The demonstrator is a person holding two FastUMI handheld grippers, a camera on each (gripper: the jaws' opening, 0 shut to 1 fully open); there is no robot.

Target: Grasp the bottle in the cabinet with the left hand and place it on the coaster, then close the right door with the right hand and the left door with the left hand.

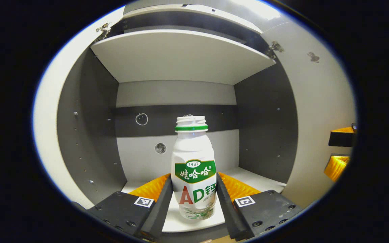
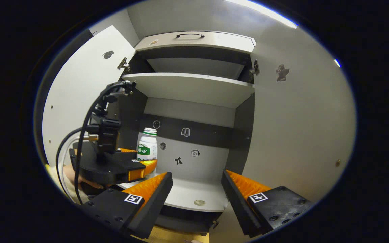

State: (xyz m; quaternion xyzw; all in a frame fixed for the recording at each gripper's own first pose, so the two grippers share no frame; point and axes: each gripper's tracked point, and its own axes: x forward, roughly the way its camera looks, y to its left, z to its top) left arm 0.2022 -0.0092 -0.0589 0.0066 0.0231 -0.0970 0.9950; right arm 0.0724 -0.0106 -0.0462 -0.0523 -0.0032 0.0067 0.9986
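Left gripper (image 1: 194,199) fingers flank the bottle (image 1: 193,172) low on its body, pads appearing to press both sides; grip looks made. Judgement: hold firm below the label, lift slightly to clear the shelf floor, withdraw straight out, keep the bottle upright. Right gripper (image 2: 196,192) wide apart, holding nothing, waiting before the cabinet (image 2: 241,135). Bottle stands upright at the front of the lower compartment; the upper shelf (image 1: 181,57) looks bare. Both doors stand open.
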